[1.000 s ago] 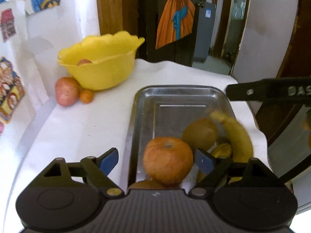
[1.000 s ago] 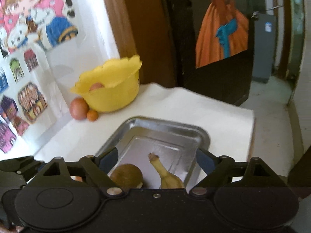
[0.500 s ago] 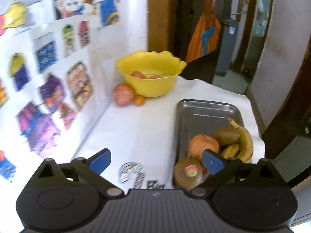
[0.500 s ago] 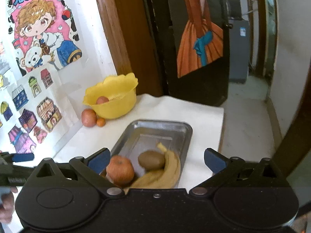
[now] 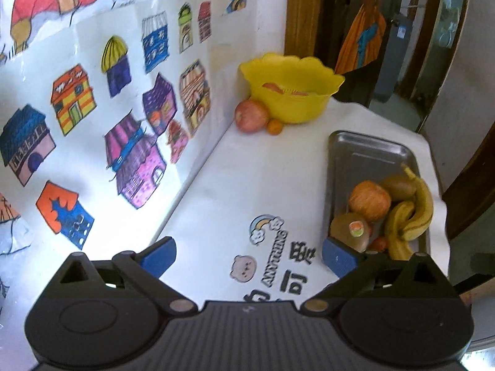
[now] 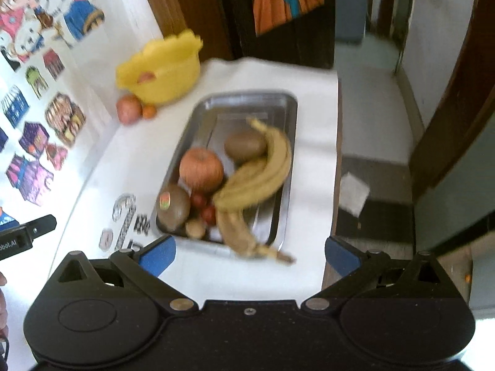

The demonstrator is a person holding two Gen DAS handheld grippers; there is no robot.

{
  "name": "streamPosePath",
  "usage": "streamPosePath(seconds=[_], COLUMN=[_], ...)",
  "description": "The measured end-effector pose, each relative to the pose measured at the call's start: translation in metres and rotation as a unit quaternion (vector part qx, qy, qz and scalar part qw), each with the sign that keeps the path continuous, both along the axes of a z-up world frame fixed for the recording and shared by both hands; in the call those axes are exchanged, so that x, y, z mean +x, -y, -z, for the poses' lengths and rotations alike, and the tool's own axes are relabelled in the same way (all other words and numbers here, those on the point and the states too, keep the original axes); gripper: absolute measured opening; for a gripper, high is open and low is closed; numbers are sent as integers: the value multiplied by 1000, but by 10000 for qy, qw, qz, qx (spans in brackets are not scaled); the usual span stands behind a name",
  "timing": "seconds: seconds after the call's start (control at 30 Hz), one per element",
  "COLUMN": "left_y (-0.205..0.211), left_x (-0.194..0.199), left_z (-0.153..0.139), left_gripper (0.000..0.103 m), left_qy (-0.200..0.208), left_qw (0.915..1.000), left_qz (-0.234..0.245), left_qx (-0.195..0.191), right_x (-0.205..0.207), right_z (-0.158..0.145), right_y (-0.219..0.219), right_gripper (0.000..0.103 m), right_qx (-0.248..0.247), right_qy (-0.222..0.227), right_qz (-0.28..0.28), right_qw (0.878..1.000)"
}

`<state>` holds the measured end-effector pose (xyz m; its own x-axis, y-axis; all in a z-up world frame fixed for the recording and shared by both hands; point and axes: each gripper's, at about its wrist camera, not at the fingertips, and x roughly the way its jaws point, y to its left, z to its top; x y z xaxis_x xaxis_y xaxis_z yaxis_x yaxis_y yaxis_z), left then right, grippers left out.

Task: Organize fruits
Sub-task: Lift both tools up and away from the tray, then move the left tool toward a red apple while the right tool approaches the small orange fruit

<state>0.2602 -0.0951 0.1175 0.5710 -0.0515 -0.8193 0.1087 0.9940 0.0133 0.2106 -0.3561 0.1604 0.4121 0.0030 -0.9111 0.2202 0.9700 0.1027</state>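
A steel tray point(image 6: 287, 114) point(image 5: 371, 151) on the white table holds an orange-red apple point(image 6: 201, 168) point(image 5: 369, 201), a kiwi with a sticker point(image 6: 173, 205) point(image 5: 351, 230), a second kiwi point(image 6: 246, 145), bananas point(image 6: 263, 176) point(image 5: 414, 213) and small red fruits point(image 6: 208, 213). A yellow bowl point(image 5: 294, 92) point(image 6: 161, 71) stands at the back with an apple point(image 5: 251, 115) and a small orange point(image 5: 274, 126) beside it. My left gripper point(image 5: 247, 255) hangs open above the table left of the tray. My right gripper point(image 6: 249, 255) is open above the tray's near end. Both are empty.
A wall point(image 5: 92, 108) with coloured drawings runs along the table's left side. Printed stickers point(image 5: 272, 247) mark the tablecloth near the tray. The table's right edge point(image 6: 337, 160) drops to the floor, with a doorway point(image 6: 294, 6) behind. The left gripper's tip point(image 6: 27, 235) shows in the right wrist view.
Both grippers have pulled back and up from the tray and opened wider. More of the table and wall shows now. The apple lies in the tray, clear of the left jaws.
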Motion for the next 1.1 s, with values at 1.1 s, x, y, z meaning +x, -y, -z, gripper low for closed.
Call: streamPosePath(seconds=[1.1], left_y=[16], left_x=[152], left_z=[79], left_gripper=[102], left_qy=[641], left_qw=[9978], left_qz=[165], left_qx=[-67], right_x=[159], right_z=[58], right_y=[-54], right_gripper=[102], right_qx=[-229], right_qy=[1086], right_qz=[-1461], right_qw=[9830])
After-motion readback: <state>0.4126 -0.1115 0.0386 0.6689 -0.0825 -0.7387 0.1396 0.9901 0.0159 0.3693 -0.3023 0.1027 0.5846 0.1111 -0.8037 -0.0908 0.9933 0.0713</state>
